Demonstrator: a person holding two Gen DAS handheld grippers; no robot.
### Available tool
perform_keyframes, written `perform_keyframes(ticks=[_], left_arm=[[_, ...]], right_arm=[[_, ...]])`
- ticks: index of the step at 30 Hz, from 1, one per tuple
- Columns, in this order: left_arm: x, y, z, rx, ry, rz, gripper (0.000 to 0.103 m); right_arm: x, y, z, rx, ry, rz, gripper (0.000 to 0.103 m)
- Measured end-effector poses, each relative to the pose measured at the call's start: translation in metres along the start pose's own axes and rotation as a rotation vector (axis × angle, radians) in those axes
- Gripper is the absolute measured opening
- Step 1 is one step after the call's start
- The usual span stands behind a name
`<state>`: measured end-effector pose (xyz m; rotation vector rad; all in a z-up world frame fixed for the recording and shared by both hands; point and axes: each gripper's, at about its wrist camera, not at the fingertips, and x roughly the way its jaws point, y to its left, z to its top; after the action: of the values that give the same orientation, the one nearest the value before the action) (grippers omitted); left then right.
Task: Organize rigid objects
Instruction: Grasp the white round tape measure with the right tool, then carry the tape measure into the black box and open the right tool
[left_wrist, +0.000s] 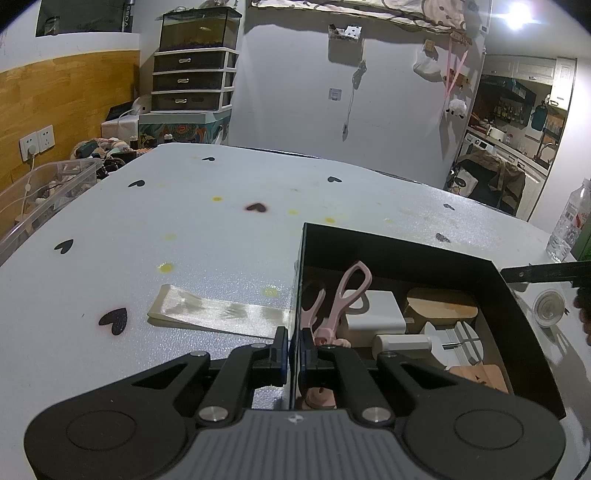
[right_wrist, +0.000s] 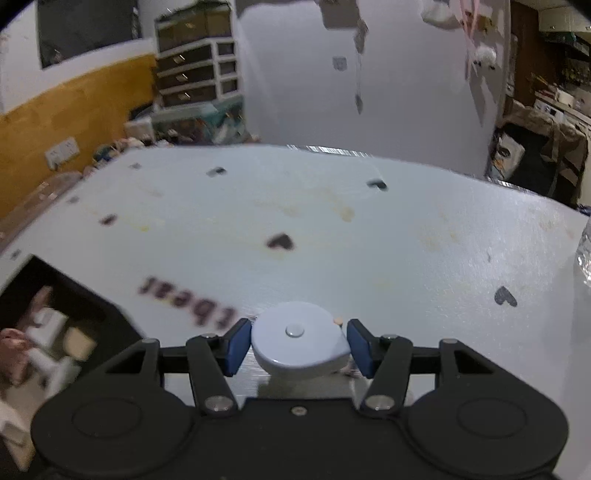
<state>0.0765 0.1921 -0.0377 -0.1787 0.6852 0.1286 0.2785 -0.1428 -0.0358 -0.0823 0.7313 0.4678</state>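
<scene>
Left tool: jaws narrow, clamped on the left wall of the black box, one finger outside the wall, one inside. The box sits on the white bench at 3 o'clock in the left wrist view.

Box contents, left wrist view: pink scissors leaning upright against the left wall near the inner finger; white rectangular block just beside the scissors; wooden piece at the far right; white cylinder lying in front of the block. Other items at the near right of the box are too crowded to name.

Outside the box: flat translucent strip lying on the bench at 9 o'clock of the left tool, its end touching or close to the box wall. Roll of clear tape on the bench past the right wall. Clear water bottle at the bench's right edge.

Right tool: jaws at medium width around a pale blue rounded tape measure resting on the bench. Left pad appears to touch it; a thin gap shows at the right pad; a firm grip cannot be confirmed. The black box lies at 9 o'clock in this blurred view.
</scene>
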Motion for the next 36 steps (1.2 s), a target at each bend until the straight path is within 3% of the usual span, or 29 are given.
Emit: perform_keyframes(ticks=[5,10,18,24,25,28,36], left_arm=[[0.000,0.000,0.000,-0.001,-0.001,0.000,0.005],[-0.001,0.000,0.001,-0.005,-0.003,-0.003,0.005],[-0.003,0.002,0.001,-0.004,-0.005,-0.011,0.005],[-0.003,0.004,0.000,-0.008,-0.008,-0.025,0.005],[-0.003,0.005,0.001,-0.007,-0.009,-0.026,0.005],[-0.002,0.007,0.000,-0.013,-0.010,-0.035,0.006],[0.000,0.008,-0.001,-0.012,-0.016,-0.042,0.006]], right_arm=[[-0.040,0.033,0.000,-0.046,-0.086,0.108,0.058],[-0.064,0.080,-0.004,-0.127,-0.108,0.253,0.058],[-0.043,0.154,-0.017,-0.209,0.003,0.443,0.058],[-0.026,0.182,-0.029,-0.230,0.074,0.475,0.059],[-0.024,0.184,-0.030,-0.220,0.082,0.482,0.070],[-0.023,0.184,-0.033,-0.180,0.101,0.487,0.074],[-0.029,0.173,-0.042,-0.112,0.137,0.465,0.073]])
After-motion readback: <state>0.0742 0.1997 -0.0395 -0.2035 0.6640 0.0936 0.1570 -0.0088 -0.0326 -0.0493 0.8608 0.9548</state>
